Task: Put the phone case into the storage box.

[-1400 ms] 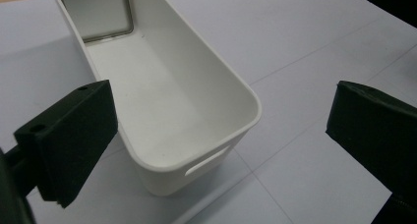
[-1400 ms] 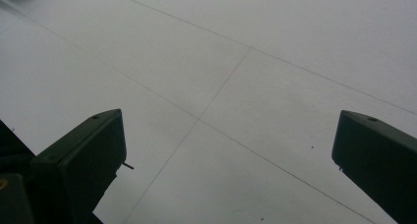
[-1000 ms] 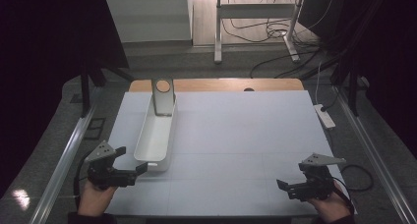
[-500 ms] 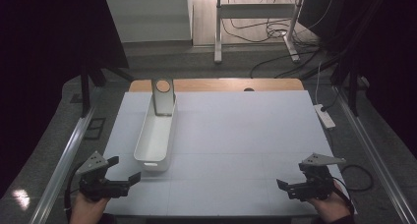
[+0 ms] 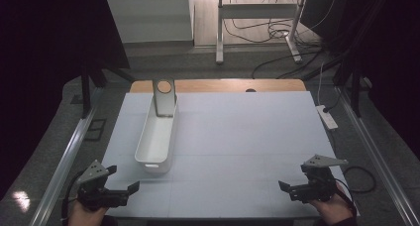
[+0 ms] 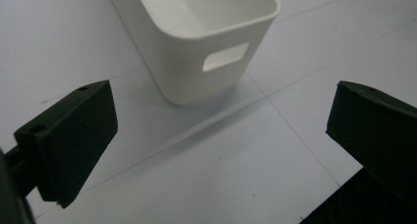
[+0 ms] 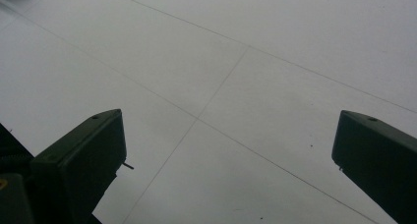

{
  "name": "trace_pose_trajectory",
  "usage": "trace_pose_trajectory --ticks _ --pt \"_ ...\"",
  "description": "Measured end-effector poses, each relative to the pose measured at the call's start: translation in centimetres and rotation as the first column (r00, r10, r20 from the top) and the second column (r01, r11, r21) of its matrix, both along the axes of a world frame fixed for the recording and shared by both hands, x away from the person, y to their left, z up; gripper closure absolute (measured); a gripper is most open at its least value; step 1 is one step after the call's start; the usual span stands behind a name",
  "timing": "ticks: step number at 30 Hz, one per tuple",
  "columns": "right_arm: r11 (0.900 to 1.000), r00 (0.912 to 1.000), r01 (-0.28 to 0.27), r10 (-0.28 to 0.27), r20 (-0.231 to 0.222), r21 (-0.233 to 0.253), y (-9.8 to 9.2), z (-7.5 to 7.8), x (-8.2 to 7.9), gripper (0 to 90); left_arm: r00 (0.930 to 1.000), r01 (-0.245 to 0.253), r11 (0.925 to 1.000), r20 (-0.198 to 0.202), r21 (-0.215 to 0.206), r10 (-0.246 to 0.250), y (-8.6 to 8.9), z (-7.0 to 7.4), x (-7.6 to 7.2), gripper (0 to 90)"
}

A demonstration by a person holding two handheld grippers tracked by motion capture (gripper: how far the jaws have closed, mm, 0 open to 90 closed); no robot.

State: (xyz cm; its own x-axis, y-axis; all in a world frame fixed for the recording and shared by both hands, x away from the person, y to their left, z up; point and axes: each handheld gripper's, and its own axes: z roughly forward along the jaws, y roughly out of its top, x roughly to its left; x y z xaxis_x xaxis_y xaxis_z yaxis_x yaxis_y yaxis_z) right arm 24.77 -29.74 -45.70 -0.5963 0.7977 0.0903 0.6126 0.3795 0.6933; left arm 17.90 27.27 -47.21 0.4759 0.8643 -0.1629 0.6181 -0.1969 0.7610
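L gripper [image 5: 132,188] has pulled back from the white bin [image 5: 157,135] since the earlier frames: a sec ago its jaws were at the bin's near end, now it sits apart from it at the near-left corner of the worktop [image 5: 237,151]. R gripper [image 5: 283,185] hasn't shifted, same spot by the near-right corner.

High view: long white bin lies lengthwise on the left half of the worktop, far end close to the far edge, near end short of the near edge. A grey upright piece w/ a round tan disc [image 5: 164,97] stands in the bin's far end. L gripper's jaws spread, nothing between them, tips pointing right, just off the bin's near end. R gripper's jaws point left, over bare worktop, well apart from the bin. White power strip [image 5: 326,117] lies off the right edge.

L gripper view: jaws wide apart, empty. Bin's near end w/ its handle slot [image 6: 225,56] sits ahead between them, not touching.

R gripper view: jaws wide apart, empty, bare worktop below w/ thin seam lines [image 7: 216,96] crossing.
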Motion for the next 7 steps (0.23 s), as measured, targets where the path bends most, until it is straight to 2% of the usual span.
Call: trace_pose_trajectory --ticks 7 --pt "1.000 1.0000 -0.001 0.001 -0.001 -0.003 0.01 -0.03 0.02 0.1 0.9999 -0.008 0.9999 -0.014 0.007 0.008 -0.09 -0.07 0.20 0.0"
